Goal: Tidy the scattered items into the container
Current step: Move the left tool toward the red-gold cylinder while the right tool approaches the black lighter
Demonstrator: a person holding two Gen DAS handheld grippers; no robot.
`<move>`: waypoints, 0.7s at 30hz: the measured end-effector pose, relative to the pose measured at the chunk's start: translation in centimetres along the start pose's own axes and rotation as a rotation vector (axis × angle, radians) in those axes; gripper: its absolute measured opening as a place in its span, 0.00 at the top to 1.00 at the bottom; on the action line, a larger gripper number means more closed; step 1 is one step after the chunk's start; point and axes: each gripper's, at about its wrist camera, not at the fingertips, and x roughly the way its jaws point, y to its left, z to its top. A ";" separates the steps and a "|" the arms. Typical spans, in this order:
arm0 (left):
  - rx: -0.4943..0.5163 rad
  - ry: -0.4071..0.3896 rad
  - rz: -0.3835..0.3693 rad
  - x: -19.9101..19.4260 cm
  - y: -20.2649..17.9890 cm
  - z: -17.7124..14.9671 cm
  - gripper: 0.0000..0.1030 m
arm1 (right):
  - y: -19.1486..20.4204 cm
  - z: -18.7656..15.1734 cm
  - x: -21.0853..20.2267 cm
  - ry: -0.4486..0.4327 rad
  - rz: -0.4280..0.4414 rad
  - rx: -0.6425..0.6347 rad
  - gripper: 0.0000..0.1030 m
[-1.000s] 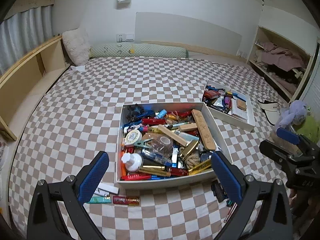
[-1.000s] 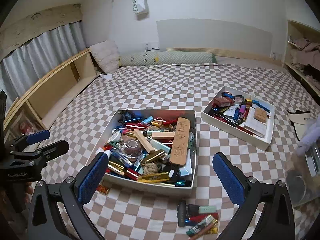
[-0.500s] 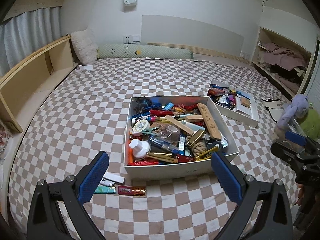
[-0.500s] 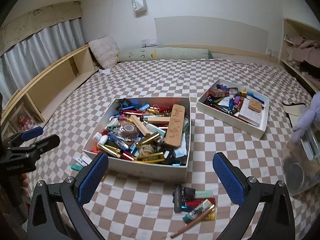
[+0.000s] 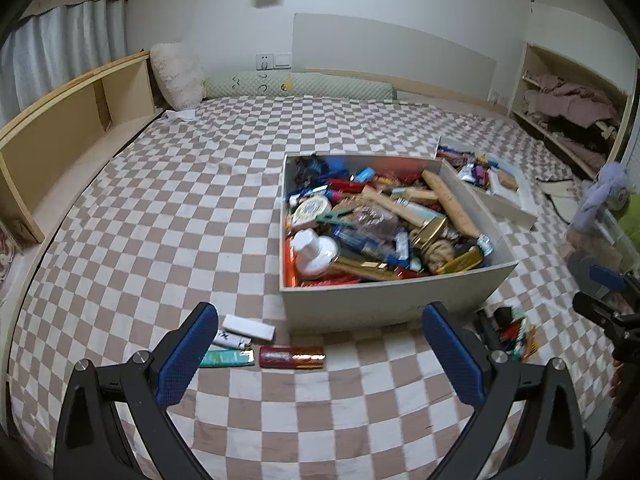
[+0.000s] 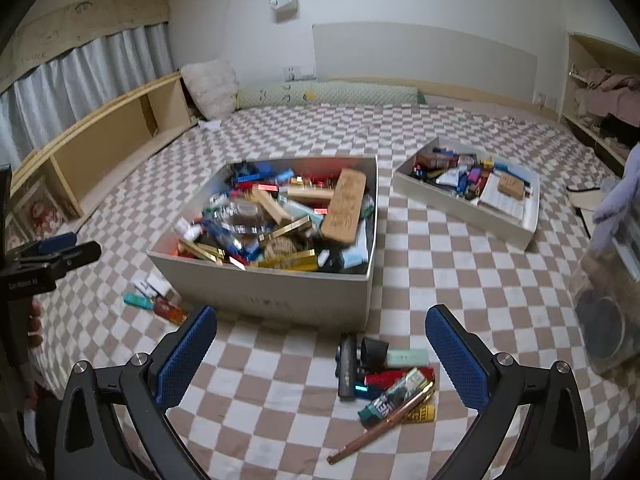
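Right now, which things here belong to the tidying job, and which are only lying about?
Belong to the job:
- big box, already very full
- loose pile by its right corner, with a brown pen
- loose packets by its left corner
- left gripper and right gripper, both open

Only lying about:
- shallow tray
- fluffy pillow
- green bolster
- wooden shelf

A home bedroom, seemingly: checkered bed [image 5: 180,208], pillow [image 5: 176,74], curtains [image 6: 80,76].
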 end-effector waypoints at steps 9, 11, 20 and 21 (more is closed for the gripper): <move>-0.001 0.052 -0.042 3.5 1.7 -3.8 0.00 | -0.4 -3.1 2.2 0.035 0.016 -0.001 0.00; -0.012 0.070 -0.048 4.4 2.0 -4.5 0.00 | -0.4 -3.7 2.4 0.019 0.004 0.006 0.00; -0.041 0.135 -0.046 7.8 2.8 -6.6 0.00 | -0.4 -5.0 4.0 0.007 -0.021 0.001 0.00; -0.043 0.135 -0.050 8.1 2.8 -6.7 0.00 | -0.4 -5.2 4.2 0.010 -0.019 0.001 0.00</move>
